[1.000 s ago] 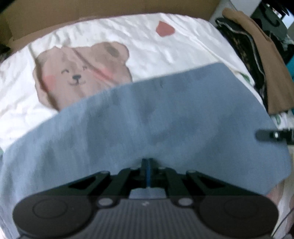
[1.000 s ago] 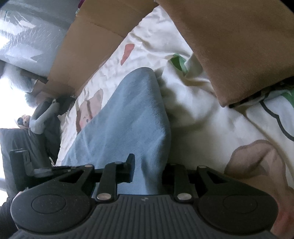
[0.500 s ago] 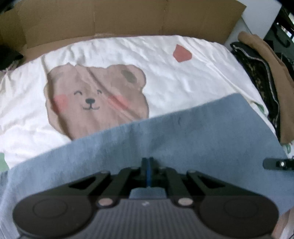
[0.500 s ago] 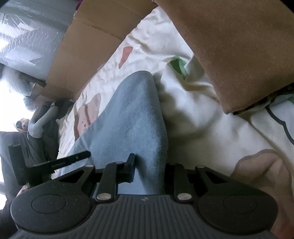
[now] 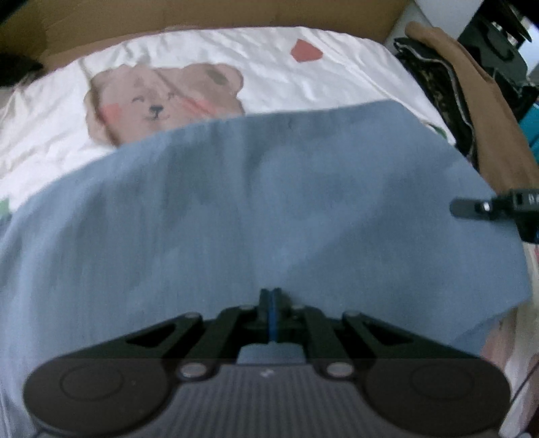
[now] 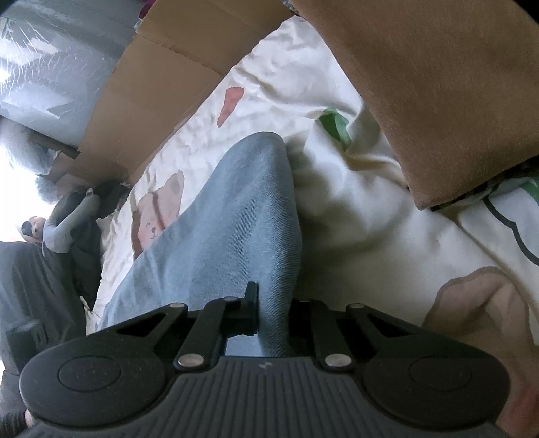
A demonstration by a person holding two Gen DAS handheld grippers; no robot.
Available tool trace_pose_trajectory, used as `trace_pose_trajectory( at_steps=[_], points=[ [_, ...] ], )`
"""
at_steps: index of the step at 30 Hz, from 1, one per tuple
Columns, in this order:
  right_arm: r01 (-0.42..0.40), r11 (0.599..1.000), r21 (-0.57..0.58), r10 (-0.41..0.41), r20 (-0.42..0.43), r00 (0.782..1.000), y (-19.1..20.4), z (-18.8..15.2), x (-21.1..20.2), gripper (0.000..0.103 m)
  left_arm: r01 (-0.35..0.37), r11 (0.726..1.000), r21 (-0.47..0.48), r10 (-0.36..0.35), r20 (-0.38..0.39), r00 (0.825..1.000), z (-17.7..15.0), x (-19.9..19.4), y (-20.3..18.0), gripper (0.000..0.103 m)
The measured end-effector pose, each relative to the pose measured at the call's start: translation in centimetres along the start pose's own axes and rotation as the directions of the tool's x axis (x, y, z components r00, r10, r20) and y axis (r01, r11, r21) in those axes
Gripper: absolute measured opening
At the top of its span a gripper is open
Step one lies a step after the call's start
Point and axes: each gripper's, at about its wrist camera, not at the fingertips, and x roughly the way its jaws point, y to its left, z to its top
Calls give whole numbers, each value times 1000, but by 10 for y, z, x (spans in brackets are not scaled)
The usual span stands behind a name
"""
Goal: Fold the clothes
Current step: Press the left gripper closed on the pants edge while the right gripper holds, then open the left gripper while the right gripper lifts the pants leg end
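1. Two views show one blue cloth (image 5: 256,209) spread over a white bedsheet (image 5: 276,64) printed with a bear (image 5: 161,101).
2. Left wrist view: the left gripper (image 5: 270,296) has its jaws pressed together on the near edge of the blue cloth, with a thin strip of blue showing between them.
3. From there the cloth fans out to the left, right and far side, and its far edge lies across the lower part of the bear print.
4. A red heart print (image 5: 306,51) sits on the sheet farther back, and brown cardboard (image 5: 202,13) stands along the far side.
5. At far right a folded brown garment (image 5: 485,111) lies on a dark patterned one (image 5: 434,77).
6. The right gripper (image 5: 471,207) shows at the right edge, over the right side of the cloth; the picture is blurred.
7. Right wrist view: the right gripper (image 6: 269,303) is closing its jaws, with a raised fold of the blue cloth (image 6: 242,215) between them and the left finger against the fabric.
8. That fold runs away from the jaws as a ridge across the bedsheet (image 6: 353,202).
9. The brown garment (image 6: 438,84) fills the upper right, resting on the sheet well apart from the cloth.
10. Cardboard (image 6: 161,87) lies at the far left.
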Motion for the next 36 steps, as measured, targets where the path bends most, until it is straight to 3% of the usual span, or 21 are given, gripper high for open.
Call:
trace_pose_trajectory(
  at_steps=[10,20,27,31,36],
  points=[
    [20,999,-37,-21,-15,1000,46,7,-26,6,47,998,-35,-48,-34,998,-39,-17,4,2],
    [85,959,-269,-110,-80,991,138,11,-44,6,84,990,-116,-76,76,994,-64,-59,31,16],
    [93,891,-444,-181,-160,970,201,16,-42,6,44,975,-219,-6,171,985,-82,-102,70,42],
    [97,823,-559,-236,-181,955,242,13,-37,6,13,956,-293,51,209,977,-88,-122,96,50],
    [87,731,-676,-304,-209,930,289,4,-24,6,-16,910,-413,122,231,965,-95,-141,135,53]
  ],
)
